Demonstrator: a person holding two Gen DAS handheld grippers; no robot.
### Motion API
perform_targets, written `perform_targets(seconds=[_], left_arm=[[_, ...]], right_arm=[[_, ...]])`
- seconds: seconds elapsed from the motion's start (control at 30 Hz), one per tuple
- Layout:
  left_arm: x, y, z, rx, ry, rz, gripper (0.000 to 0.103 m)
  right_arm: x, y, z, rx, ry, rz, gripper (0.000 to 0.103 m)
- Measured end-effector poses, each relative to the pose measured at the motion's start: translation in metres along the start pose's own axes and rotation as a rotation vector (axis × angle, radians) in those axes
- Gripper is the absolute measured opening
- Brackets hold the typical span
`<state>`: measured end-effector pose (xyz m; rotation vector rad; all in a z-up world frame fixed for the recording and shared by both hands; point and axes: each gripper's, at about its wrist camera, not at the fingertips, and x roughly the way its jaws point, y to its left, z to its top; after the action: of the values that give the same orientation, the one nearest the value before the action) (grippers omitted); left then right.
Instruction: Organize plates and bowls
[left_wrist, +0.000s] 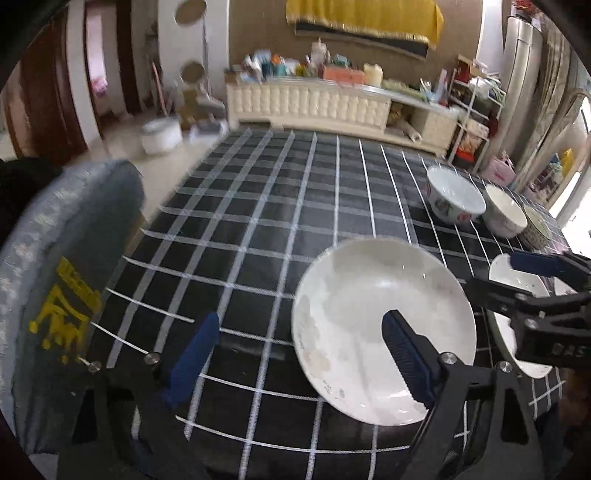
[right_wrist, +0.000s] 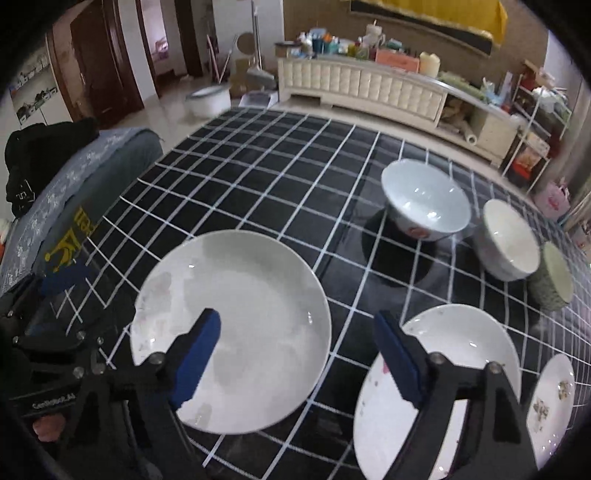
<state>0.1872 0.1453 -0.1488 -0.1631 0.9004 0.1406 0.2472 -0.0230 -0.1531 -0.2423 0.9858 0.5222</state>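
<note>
Left gripper (left_wrist: 299, 354) low in the left wrist frame, jaws wide open, gripping nothing. Large plate (right_wrist: 231, 328) centre-left of the right wrist frame, flat on the checked worktop (right_wrist: 258, 177). Right gripper (right_wrist: 297, 354) bottom centre, jaws open, empty, straddling the gap between large plate and second plate (right_wrist: 461, 350). Small soiled plate (right_wrist: 552, 402) lower right. Three bowls (right_wrist: 424, 199) right of centre to the right edge, close together. Risks: glazed rim slipping from the jaws; plates knocking when stacked; food scraps trapped between plates.
</note>
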Motion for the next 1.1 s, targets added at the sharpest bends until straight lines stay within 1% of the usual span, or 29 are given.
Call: perform_targets(seconds=[0.07,0.17,0.2,0.23,0.27,0.3,0.43,0.47,0.53,0.57,0.6,0.7,0.73,0.8,0.83,0.87,0.93,1.1], left_arm=[[0.008,0.004,-0.002,-0.016,0.021,-0.001,0.089],[0.021,0.006,-0.004,-0.006,0.057,0.021,0.088],[0.024,0.006,-0.005,-0.005,0.071,0.024,0.087],[0.028,0.007,-0.005,-0.006,0.083,0.020,0.083],[0.032,0.008,-0.006,-0.008,0.097,0.014,0.078],[0.036,0.009,-0.007,-0.014,0.115,0.005,0.077],[0.048,0.010,-0.010,-0.023,0.163,-0.014,0.064],[0.050,0.010,-0.011,-0.020,0.171,-0.009,0.062],[0.056,0.010,-0.013,-0.010,0.198,-0.004,0.062],[0.058,0.010,-0.015,-0.008,0.206,-0.003,0.057],[0.060,0.009,-0.016,-0.005,0.212,-0.003,0.055],[0.059,0.008,-0.017,0.005,0.197,-0.018,0.048],[0.058,0.008,-0.018,0.011,0.193,-0.026,0.044],[0.060,0.002,-0.018,0.021,0.190,-0.049,0.036],[0.060,0.000,-0.018,0.027,0.190,-0.066,0.030],[0.060,-0.002,-0.018,0.032,0.190,-0.079,0.027],[0.060,-0.006,-0.017,0.044,0.185,-0.063,0.027],[0.061,-0.003,-0.015,0.039,0.176,-0.059,0.026]], right_arm=[[0.011,-0.001,0.002,0.001,0.022,-0.009,0.084],[0.025,-0.004,0.000,0.000,0.052,-0.010,0.080],[0.028,-0.005,0.000,-0.002,0.062,-0.007,0.076],[0.031,-0.005,-0.001,-0.006,0.074,-0.001,0.070],[0.033,-0.005,-0.002,-0.008,0.084,0.003,0.066],[0.036,-0.005,-0.003,-0.009,0.093,0.008,0.061],[0.045,-0.006,-0.006,-0.005,0.128,0.007,0.060],[0.046,-0.007,-0.007,-0.004,0.134,0.003,0.059],[0.050,-0.008,-0.008,-0.001,0.145,0.012,0.051],[0.051,-0.008,-0.009,0.000,0.151,0.010,0.049],[0.052,-0.010,-0.009,-0.001,0.152,0.002,0.045],[0.051,-0.014,-0.010,-0.001,0.146,-0.018,0.033],[0.051,-0.016,-0.010,0.007,0.145,-0.017,0.029],[0.052,-0.020,-0.009,0.019,0.150,-0.012,0.025],[0.052,-0.021,-0.009,0.021,0.152,-0.011,0.024],[0.052,-0.020,-0.009,0.020,0.154,-0.014,0.024],[0.051,-0.019,-0.009,0.016,0.151,-0.025,0.024],[0.055,-0.011,-0.004,0.018,0.145,-0.031,0.024]])
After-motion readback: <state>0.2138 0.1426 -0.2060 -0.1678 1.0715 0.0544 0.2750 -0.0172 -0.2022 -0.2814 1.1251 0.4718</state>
